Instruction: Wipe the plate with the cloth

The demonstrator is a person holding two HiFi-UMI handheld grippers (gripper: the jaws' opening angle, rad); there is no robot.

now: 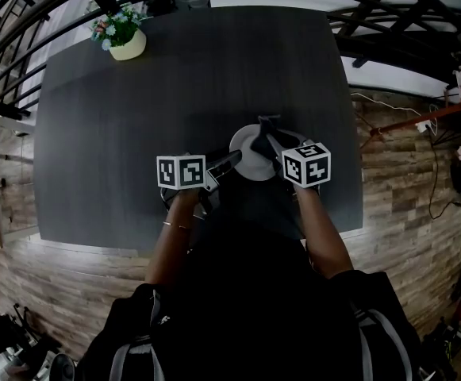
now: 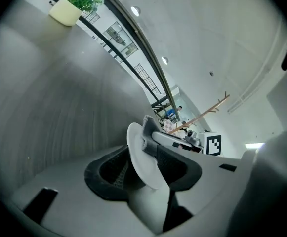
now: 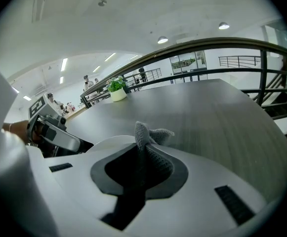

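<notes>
Grey cloth pinched in right tool, jaws pressed together on it, tuft poking past tips. Cloth end touches white plate, near front of dark tabletop. Left tool spread, plate rim between jaws, pads not visibly clamping it. Both tools side by side at plate. Far left corner: potted flowers, well apart.

Past my fingertips I see the table open as far as the flower pot at its far left corner, while close in the plate fills the gap between the left gripper's fingers, and the right gripper with its cloth crowds in just beside them.
</notes>
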